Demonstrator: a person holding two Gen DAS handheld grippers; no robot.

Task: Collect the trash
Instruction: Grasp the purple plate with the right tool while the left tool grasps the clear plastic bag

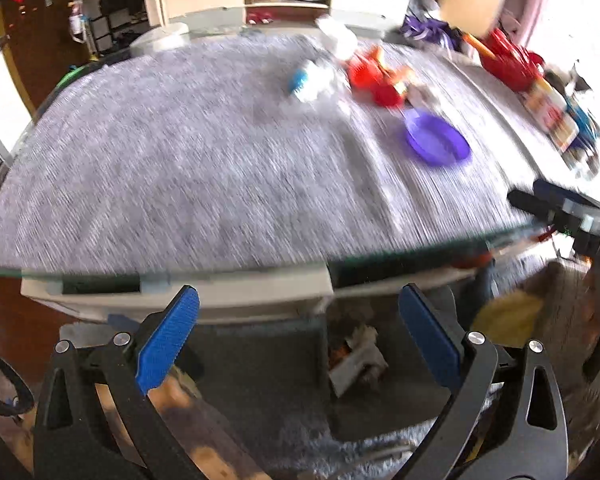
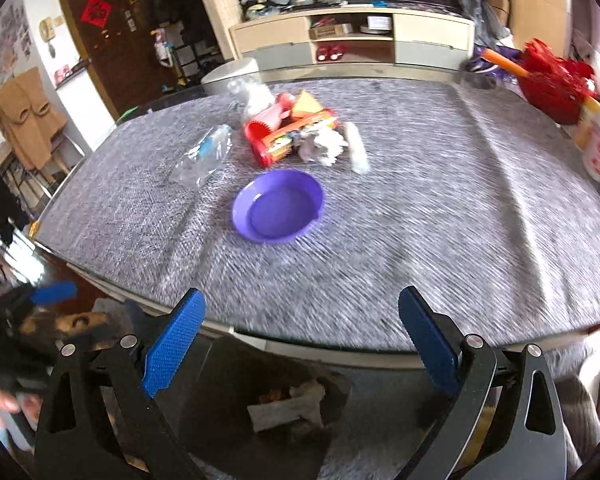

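Trash, binned: crumpled paper and scraps [image 2: 288, 404] inside a dark bin [image 2: 340, 392], directly below and between the blue pads of the right claw [image 2: 302, 344]. The left wrist view shows the same bin contents [image 1: 356, 360] below and between the pads of the left claw [image 1: 300, 332], blurred.

Trash, uncollected: a cluster on the grey cloth-covered counter [image 2: 460, 220], well ahead of both claws. Items: clear plastic bottle with blue label [image 2: 204, 154]; red cup on its side [image 2: 260, 136]; orange wrappers [image 2: 308, 120]; crumpled white paper [image 2: 322, 144]; white tube [image 2: 356, 148]. Empty purple dish [image 2: 278, 205] lies nearer the right claw than the cluster does.

Claws: both spread wide, nothing between the pads.

View differences: the right wrist view resolves each cluster item; the left wrist view renders them as blurred colour patches, the purple dish [image 1: 438, 140] ahead and to the right. Only the left view shows the right claw's body at its far right edge; only the right view shows a hand [image 2: 0, 404] at its lower left edge.

Surroundings: a red basket [image 2: 552, 80] at the counter's far right edge; a cream cabinet [image 2: 352, 36] beyond the counter.
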